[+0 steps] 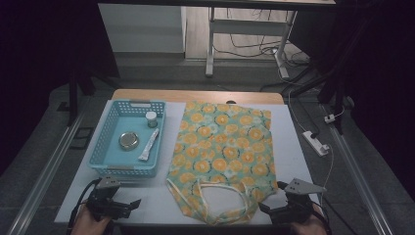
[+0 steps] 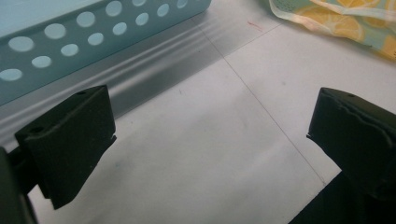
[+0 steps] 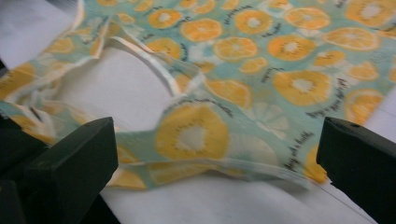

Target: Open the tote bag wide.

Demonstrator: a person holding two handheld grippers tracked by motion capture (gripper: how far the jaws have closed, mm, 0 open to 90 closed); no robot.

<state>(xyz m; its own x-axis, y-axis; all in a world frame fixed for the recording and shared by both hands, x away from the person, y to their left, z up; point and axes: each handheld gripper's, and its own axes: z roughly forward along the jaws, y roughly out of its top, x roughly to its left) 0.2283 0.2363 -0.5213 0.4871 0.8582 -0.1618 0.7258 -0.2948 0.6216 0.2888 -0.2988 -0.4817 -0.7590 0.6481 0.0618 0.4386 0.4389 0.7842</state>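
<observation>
Garment (image 1: pixel 222 152) of teal cloth printed with orange slices, spread flat on the white table (image 1: pixel 293 147), right of centre, neck and strap end toward the near edge. Same cloth seen close in the right gripper view (image 3: pixel 261 79), strap loop (image 3: pixel 140 56) curling over bare tabletop, hem edge lying between the two black jaws.

Right gripper (image 1: pixel 274 208) at the near right corner of the garment, just beside the hem, jaws spread wide with cloth between them but not pinched. Held by a hand (image 1: pixel 306 227) at the bottom edge.

Left gripper (image 1: pixel 122 205) at the near left of the table, jaws likewise wide apart, nothing between them but bare table surface. Well apart from the garment; a corner of the cloth (image 2: pixel 336 21) noted at upper right in the left gripper view.

Blue perforated basket (image 1: pixel 110 142) left of the garment, just beyond the left gripper; side wall (image 2: pixel 70 37) close ahead of that gripper. Inside: round metal tin (image 1: pixel 128 140), small jar with a grey lid (image 1: pixel 151 119), white tube (image 1: pixel 149 145) lying lengthwise.

White power strip (image 1: pixel 315 142) on the floor off the table's right edge.
</observation>
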